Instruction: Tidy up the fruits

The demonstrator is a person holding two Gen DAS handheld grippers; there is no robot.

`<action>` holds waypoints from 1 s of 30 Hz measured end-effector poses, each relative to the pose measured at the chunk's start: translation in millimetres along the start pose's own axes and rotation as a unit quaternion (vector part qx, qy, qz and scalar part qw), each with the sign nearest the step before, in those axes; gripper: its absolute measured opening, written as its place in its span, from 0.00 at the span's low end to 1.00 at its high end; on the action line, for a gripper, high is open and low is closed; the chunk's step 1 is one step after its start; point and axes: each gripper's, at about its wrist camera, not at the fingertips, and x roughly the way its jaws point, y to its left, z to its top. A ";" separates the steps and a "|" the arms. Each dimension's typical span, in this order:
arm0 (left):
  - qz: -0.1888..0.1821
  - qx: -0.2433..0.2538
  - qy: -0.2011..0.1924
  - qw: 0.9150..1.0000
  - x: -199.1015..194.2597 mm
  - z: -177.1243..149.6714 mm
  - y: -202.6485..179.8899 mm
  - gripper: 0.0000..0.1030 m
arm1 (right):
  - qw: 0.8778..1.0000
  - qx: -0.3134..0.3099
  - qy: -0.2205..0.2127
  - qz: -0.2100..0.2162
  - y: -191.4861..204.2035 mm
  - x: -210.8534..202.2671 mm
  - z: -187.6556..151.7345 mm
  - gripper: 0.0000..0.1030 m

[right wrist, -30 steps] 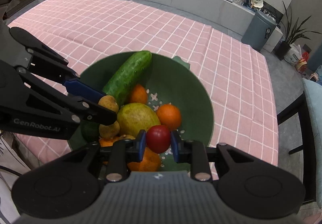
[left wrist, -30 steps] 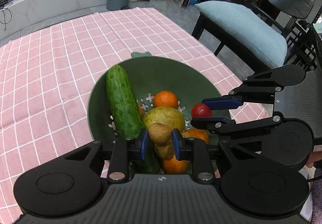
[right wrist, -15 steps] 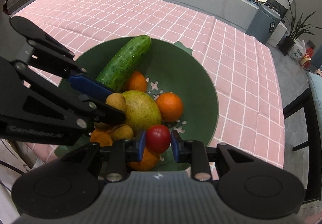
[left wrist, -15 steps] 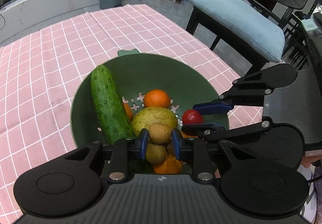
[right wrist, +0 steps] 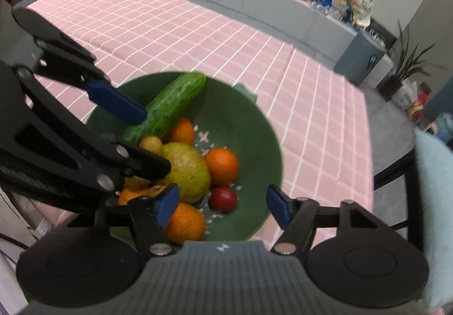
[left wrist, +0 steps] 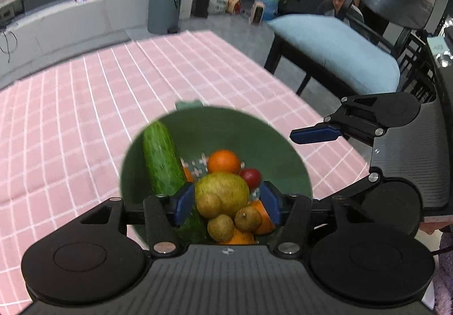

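A green bowl (left wrist: pixel 254 131) (right wrist: pixel 249 122) sits on the pink checked tablecloth. It holds a cucumber (left wrist: pixel 161 159) (right wrist: pixel 170 105), a large yellow-green fruit (left wrist: pixel 226 190) (right wrist: pixel 187 167), oranges (left wrist: pixel 223 162) (right wrist: pixel 222 162), small brown fruits (left wrist: pixel 220 227) and a red fruit (left wrist: pixel 250 176) (right wrist: pixel 223 198). My left gripper (left wrist: pixel 228 203) is open and empty above the near side of the bowl. My right gripper (right wrist: pixel 223 204) is open and empty above the bowl, the red fruit lying in the bowl below it.
The tablecloth (left wrist: pixel 85 116) (right wrist: pixel 170 31) covers the table around the bowl. A dark chair with a blue cushion (left wrist: pixel 339 48) stands beyond the table's right edge. A grey bin (left wrist: pixel 164 6) stands on the floor farther back.
Both grippers have opened and lifted back. The small brown fruit and the red fruit they held now lie in the bowl.
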 end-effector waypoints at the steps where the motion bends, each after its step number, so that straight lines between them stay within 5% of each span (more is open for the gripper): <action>1: 0.004 0.001 -0.007 1.000 -6.9 1.0 -0.4 0.63 | 1.000 -0.007 -0.004 -0.008 1.2 -4.6 1.9 0.68; 11: 0.069 0.003 -0.096 0.993 -75.9 -4.3 -4.2 0.76 | 0.994 0.043 -0.091 -0.043 6.8 -61.5 5.1 0.83; 22: 0.182 0.010 -0.196 0.963 -127.5 -36.6 -18.4 0.86 | 0.958 0.215 -0.188 -0.019 37.0 -106.2 -25.0 0.91; 30: 0.229 -0.004 -0.212 0.950 -128.9 -65.1 -17.4 0.88 | 0.945 0.245 -0.215 -0.024 69.8 -116.9 -49.8 0.94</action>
